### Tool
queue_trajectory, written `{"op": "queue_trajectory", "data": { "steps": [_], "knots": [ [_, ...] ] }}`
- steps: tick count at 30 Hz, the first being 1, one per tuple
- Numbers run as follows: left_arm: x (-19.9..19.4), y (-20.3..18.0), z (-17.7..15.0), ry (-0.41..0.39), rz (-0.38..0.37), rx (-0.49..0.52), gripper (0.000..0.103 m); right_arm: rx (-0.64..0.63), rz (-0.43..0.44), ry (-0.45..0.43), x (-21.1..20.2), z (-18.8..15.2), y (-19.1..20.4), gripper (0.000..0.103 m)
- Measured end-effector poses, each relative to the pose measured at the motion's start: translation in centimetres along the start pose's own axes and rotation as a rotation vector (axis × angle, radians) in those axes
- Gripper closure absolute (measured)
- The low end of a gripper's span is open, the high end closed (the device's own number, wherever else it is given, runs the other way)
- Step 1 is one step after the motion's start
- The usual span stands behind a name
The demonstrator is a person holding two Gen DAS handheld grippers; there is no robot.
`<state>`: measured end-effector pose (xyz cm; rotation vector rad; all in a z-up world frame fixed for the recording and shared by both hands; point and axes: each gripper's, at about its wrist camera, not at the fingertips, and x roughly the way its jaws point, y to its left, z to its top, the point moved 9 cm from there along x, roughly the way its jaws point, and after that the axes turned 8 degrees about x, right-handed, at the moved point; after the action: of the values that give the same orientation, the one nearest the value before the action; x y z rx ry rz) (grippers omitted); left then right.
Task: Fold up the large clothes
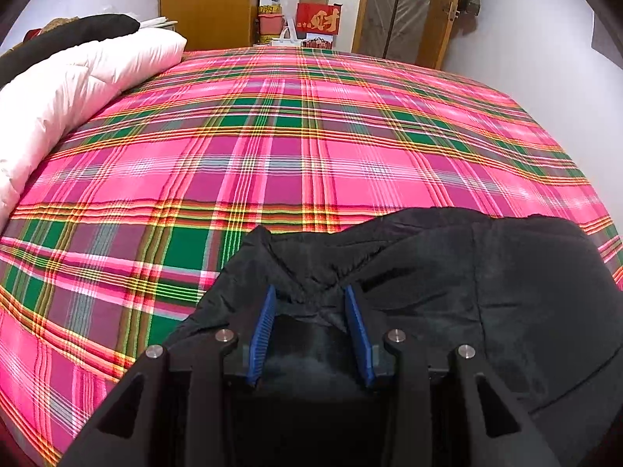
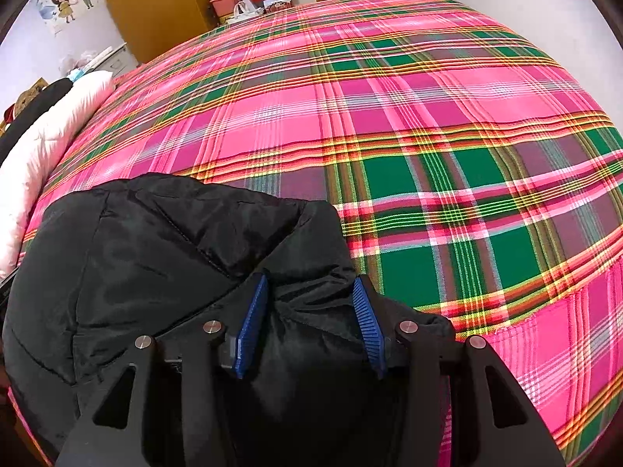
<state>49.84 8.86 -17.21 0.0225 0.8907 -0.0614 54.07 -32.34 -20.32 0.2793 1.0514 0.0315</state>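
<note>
A black padded jacket (image 1: pixel 447 272) lies bunched at the near edge of a bed spread with a pink, green and yellow plaid sheet (image 1: pixel 292 148), gripped at two points by a pair of hand-held grippers. The left gripper (image 1: pixel 310 292) points steeply down at the bed, its blue-padded fingers (image 1: pixel 264 323) part-way closed on a fold of the jacket's dark fabric, which fills the gap between them. The right gripper (image 2: pixel 311 284) takes the same stance in its own view, with its blue fingers (image 2: pixel 253 319) pinching another thick fold of the jacket (image 2: pixel 155 241). Most of the garment spreads between the two grips, to the right of the left gripper and to the left of the right one. A white quilt (image 1: pixel 78 78) sits rolled along the far left side of the bed, with dark clothing (image 1: pixel 70 35) piled behind it. A wooden wardrobe (image 1: pixel 206 0) and a red box (image 1: pixel 317 19) stand against the far wall.
</note>
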Motion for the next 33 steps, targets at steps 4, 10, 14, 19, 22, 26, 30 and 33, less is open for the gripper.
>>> {"op": "queue_trajectory", "data": {
  "steps": [4, 10, 14, 19, 22, 26, 30, 33],
  "knots": [
    [0.1, 0.0, -0.1, -0.013, -0.002, -0.008, 0.064, 0.014, 0.011, -0.008, 0.3, 0.0, -0.1, 0.057],
    [0.2, 0.1, -0.2, -0.032, -0.012, -0.023, 0.064, 0.017, 0.008, -0.017, 0.5, -0.1, -0.1, 0.057],
    [0.4, 0.1, -0.2, -0.034, -0.019, -0.029, 0.064, 0.013, -0.004, -0.021, 0.5, -0.1, 0.0, 0.057],
    [0.5, 0.2, 0.1, -0.016, -0.021, -0.032, 0.064, 0.009, -0.019, -0.017, 0.2, 0.2, 0.1, 0.057],
    [-0.4, 0.4, 0.7, 0.023, -0.028, -0.035, 0.064, 0.022, -0.013, -0.017, -1.6, 0.6, -0.2, 0.055],
    [-4.5, 1.3, 2.0, -0.015, -0.082, -0.093, 0.064, 0.089, 0.075, -0.09, -7.1, 0.9, -0.9, 0.053],
    [-9.9, 4.4, 1.5, -0.133, -0.043, -0.135, 0.062, 0.147, 0.155, -0.151, -11.6, -1.3, -2.1, 0.045],
    [-10.6, 6.4, -1.7, -0.112, -0.045, -0.2, 0.06, 0.153, 0.158, -0.111, -11.3, -4.7, -2.4, 0.034]
  ]
}}
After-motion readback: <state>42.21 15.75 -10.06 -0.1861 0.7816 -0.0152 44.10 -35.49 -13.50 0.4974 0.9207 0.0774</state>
